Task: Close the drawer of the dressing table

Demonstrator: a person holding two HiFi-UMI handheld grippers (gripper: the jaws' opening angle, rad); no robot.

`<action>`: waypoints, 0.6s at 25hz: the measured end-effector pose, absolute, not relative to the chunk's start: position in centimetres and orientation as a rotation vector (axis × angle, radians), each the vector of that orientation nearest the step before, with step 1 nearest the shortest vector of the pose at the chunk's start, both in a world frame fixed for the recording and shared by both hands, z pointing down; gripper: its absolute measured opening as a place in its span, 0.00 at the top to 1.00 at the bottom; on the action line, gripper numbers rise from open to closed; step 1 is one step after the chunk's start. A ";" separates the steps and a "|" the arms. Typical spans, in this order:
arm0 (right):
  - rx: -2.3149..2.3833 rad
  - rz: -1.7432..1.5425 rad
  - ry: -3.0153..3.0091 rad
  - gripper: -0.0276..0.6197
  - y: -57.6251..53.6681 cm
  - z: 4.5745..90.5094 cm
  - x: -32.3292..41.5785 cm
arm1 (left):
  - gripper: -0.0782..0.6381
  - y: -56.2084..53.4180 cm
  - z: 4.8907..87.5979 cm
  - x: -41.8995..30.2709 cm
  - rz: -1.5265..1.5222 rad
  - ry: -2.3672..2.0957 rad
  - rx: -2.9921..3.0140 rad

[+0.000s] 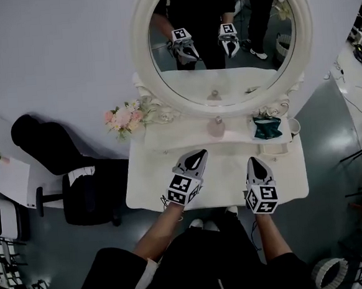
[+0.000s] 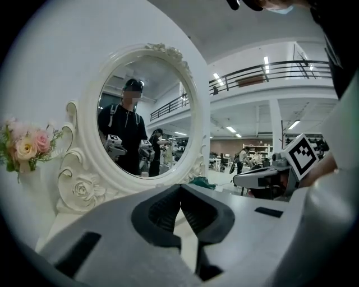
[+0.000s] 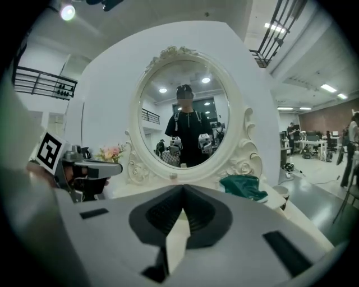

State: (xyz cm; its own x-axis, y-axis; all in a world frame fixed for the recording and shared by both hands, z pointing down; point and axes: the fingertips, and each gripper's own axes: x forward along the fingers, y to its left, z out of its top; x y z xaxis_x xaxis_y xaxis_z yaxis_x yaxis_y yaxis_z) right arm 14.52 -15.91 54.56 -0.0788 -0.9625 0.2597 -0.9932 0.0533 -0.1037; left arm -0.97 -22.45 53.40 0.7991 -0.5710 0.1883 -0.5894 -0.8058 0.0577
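Now, setting: a white dressing table (image 1: 148, 190) stands against a pale wall, and a person stands at its front edge with a gripper in each hand.
Mirror: an oval mirror (image 1: 139, 47) in a carved white frame rises upright from the back of the worktop. Its glass reflects the person and both grippers.
Left gripper: the left gripper (image 1: 198, 152) hangs over the front middle of the worktop and points toward the mirror. In its own view the jaws (image 2: 180, 188) are closed tip to tip with nothing between them.
Right gripper: the right gripper (image 1: 255, 161) is just beside the left one, over the front right of the worktop. Its jaws (image 3: 182, 188) are likewise pressed together and empty.
Drawer: no view shows its front, which lies below the worktop's front edge under the grippers. Whether it is in or out cannot be told.
Flowers: a pink and cream bunch (image 1: 124, 117) sits at the back left corner, beside the mirror frame.
Pink bottle: a small one (image 1: 216, 128) stands at the back centre, below the mirror.
Green cloth: a dark green bundle (image 1: 267, 128) lies at the back right, with a white cup (image 1: 294, 125) just beside it.
Chair: a black chair (image 1: 88, 191) stands on the floor to the left of the table.
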 end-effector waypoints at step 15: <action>1.806 0.357 -2.378 0.95 -20.6 54.2 20.5 | 0.89 -24.7 52.6 4.4 0.254 -1.209 2.757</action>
State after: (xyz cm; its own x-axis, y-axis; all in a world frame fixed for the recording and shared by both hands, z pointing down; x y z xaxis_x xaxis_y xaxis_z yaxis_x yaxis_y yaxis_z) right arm 20.51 -20.56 54.23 -0.2726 -0.9297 0.2478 -0.9615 0.2536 -0.1062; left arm 4.35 -24.66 52.62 0.6666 -0.7178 0.2009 -0.7380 -0.6734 0.0426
